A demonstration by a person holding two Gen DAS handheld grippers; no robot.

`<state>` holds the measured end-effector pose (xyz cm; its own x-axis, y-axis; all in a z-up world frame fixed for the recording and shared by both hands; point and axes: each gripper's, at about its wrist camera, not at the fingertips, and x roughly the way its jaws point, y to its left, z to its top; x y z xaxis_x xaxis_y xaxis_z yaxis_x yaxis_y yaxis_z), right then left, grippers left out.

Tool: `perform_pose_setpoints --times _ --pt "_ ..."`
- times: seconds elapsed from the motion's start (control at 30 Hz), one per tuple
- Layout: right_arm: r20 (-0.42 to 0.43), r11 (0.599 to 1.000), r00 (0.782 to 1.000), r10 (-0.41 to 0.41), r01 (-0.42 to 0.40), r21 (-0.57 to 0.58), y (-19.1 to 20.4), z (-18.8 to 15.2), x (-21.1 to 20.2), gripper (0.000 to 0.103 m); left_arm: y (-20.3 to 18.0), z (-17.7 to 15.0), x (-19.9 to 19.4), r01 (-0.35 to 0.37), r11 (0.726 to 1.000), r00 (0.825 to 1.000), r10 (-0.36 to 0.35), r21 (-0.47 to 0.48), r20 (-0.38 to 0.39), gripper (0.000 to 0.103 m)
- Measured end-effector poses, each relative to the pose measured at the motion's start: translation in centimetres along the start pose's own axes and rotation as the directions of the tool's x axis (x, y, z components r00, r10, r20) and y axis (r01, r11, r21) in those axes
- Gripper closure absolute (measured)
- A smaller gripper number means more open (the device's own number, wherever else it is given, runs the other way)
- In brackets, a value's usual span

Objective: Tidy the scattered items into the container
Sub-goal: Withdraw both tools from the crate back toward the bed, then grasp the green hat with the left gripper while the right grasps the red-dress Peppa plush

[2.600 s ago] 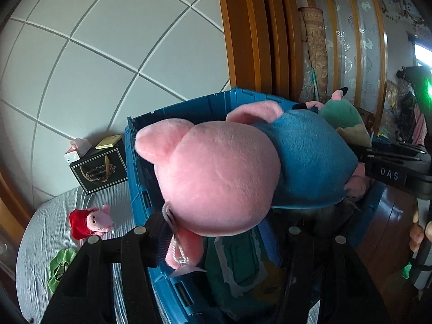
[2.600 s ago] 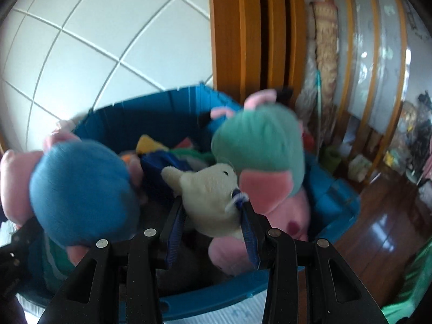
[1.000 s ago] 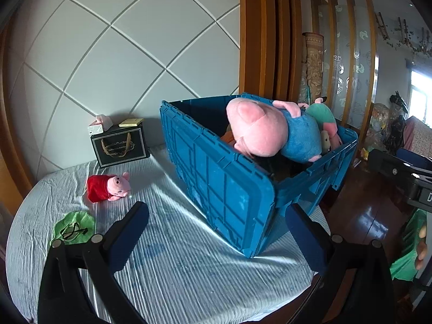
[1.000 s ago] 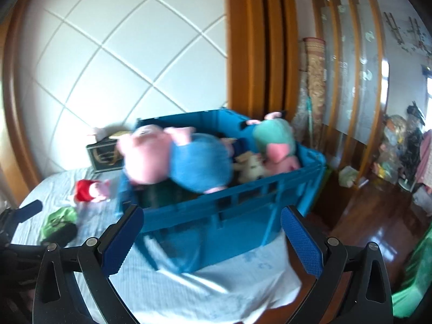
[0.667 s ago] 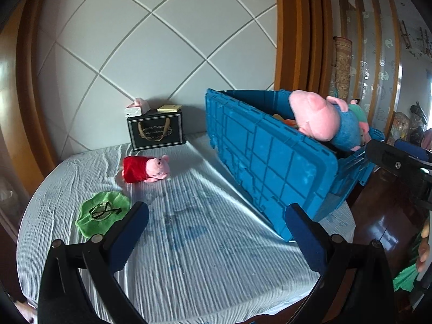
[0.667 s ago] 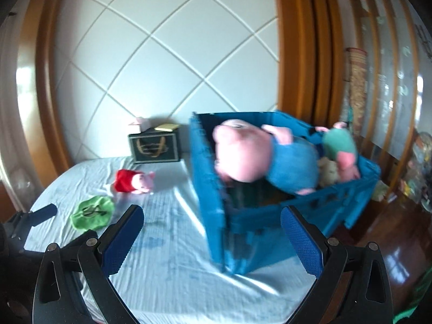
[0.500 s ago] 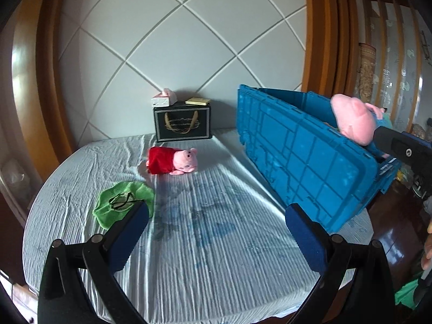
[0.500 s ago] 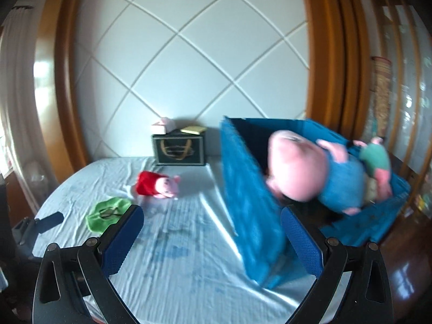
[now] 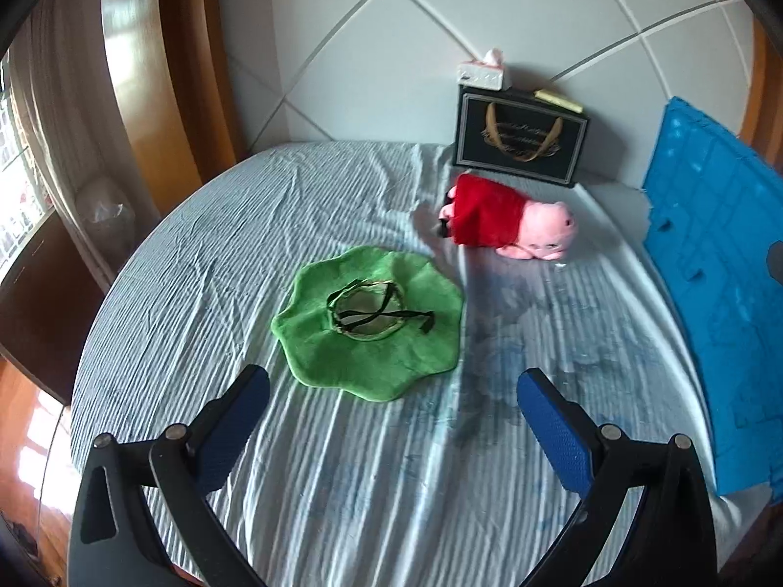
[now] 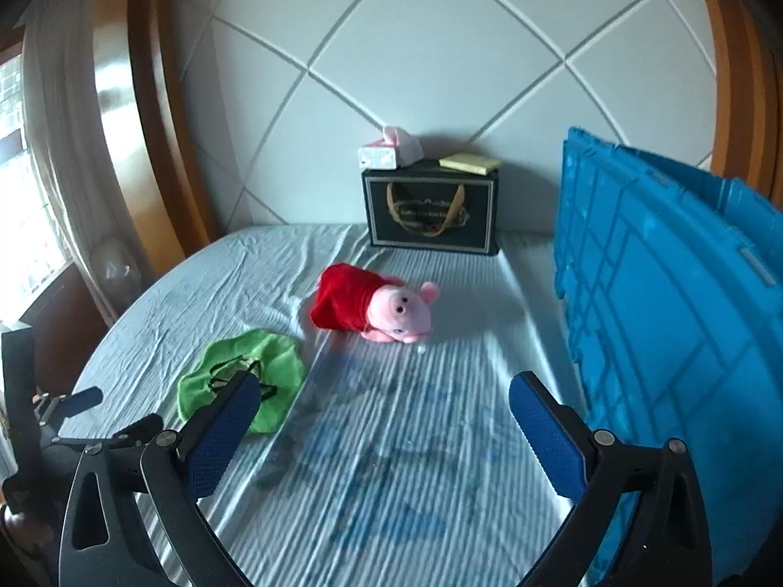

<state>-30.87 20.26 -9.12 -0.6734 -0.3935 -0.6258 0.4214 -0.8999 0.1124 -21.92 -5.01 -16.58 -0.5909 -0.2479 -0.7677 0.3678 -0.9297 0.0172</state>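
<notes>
Facing the table (image 9: 342, 489), both grippers hang above its striped blue-white cloth with nothing between their pads. Left gripper (image 9: 391, 416): jaws spread wide, empty, pointing at the green fabric piece (image 9: 372, 323), which lies flat on the cloth just ahead of the fingertips. A black cord or strap sits on the middle of this piece; its exact form is hard to make out. Right gripper (image 10: 381, 425): jaws spread wide, empty, positioned over bare cloth. The pink pig plush in a red dress (image 10: 377, 308) lies on its side beyond the green fabric piece, apart from it, head toward the blue container (image 10: 675, 332). The container stands at the right edge of the table, well apart from both loose items; only its ribbed outer wall shows. A black gift bag (image 10: 430, 215) stands against the quilted wall behind the plush, carrying a tissue box (image 10: 386, 151) and a yellow pad (image 10: 470, 162) on top
</notes>
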Motion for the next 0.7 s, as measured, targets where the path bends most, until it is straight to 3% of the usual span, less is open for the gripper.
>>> perform_pose_setpoints --times 0.2,0.33,0.53,0.6,0.7 --pt "-0.138 1.0 0.99 -0.008 0.005 -0.021 -0.6 0.8 10.5 0.0 3.6 0.9 8.6 -0.041 0.994 0.993 0.029 -0.106 -0.116 0.0" --pt "-0.181 1.0 0.983 -0.012 0.008 -0.027 -0.3 0.8 15.7 0.0 4.3 1.5 12.7 -0.055 0.992 0.989 0.039 -0.109 -0.143 0.0" --pt "-0.199 0.999 0.979 -0.038 0.038 -0.008 -0.8 1.4 20.4 0.0 5.0 1.9 18.5 -0.125 0.99 0.972 0.11 -0.065 -0.206 0.0" --pt "-0.196 0.999 0.98 -0.042 0.043 0.0 -1.1 1.9 21.6 0.0 5.3 1.4 20.4 -0.107 0.992 0.961 0.084 -0.074 -0.263 0.0" --pt "-0.193 0.999 0.98 -0.053 0.053 -0.008 -1.3 2.5 23.4 0.0 5.0 1.2 20.5 -0.094 0.993 0.97 0.074 -0.077 -0.233 0.004"
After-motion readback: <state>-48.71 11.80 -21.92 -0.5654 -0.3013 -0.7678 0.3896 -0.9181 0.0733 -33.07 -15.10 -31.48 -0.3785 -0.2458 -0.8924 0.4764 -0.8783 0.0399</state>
